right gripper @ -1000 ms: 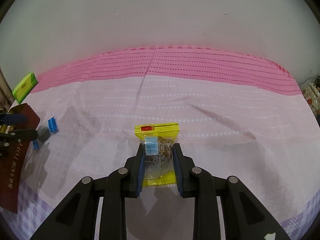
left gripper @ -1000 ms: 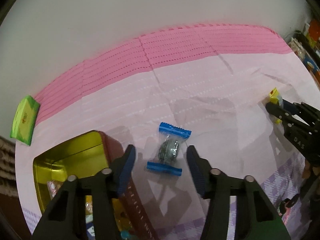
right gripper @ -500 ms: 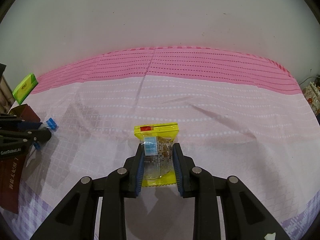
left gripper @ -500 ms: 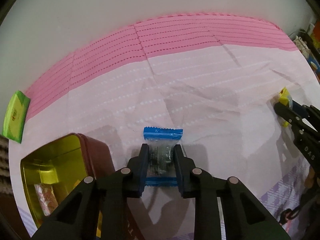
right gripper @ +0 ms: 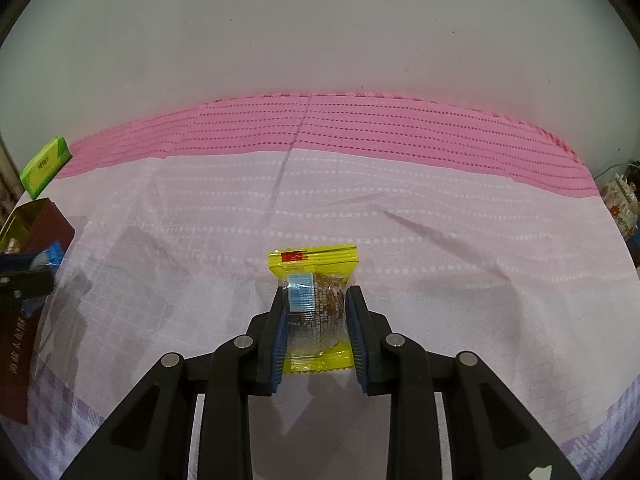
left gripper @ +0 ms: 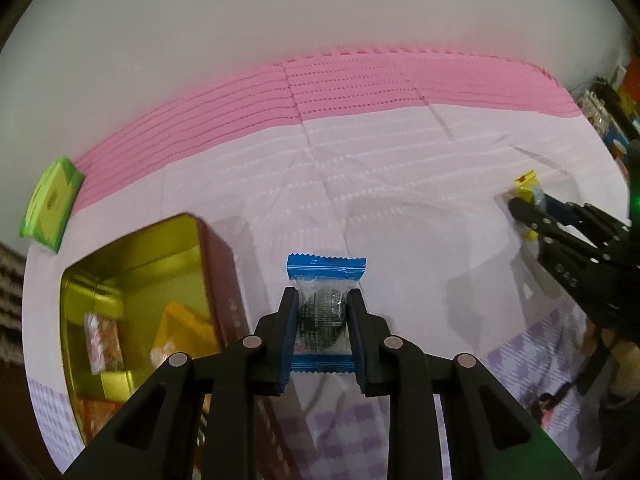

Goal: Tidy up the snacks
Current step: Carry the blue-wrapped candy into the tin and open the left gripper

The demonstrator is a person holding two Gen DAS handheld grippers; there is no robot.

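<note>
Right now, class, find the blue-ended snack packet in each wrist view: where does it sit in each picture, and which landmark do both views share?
Left wrist view: blue-ended snack packet sits low in the centre, clamped in the left tool, just right of the open tin.
Right wrist view: only its blue end shows at the far left edge, beside the tin.
Shared landmark: the green packet at the cloth's far left.

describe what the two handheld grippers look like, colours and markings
Both the left gripper and right gripper are matte black plastic linkages with round silver pivot pins and ribbed blue pads on the fingers. The right one, seen from the left wrist view, bears white lettering on its side. No sleeves or cables are clearly visible.
</note>
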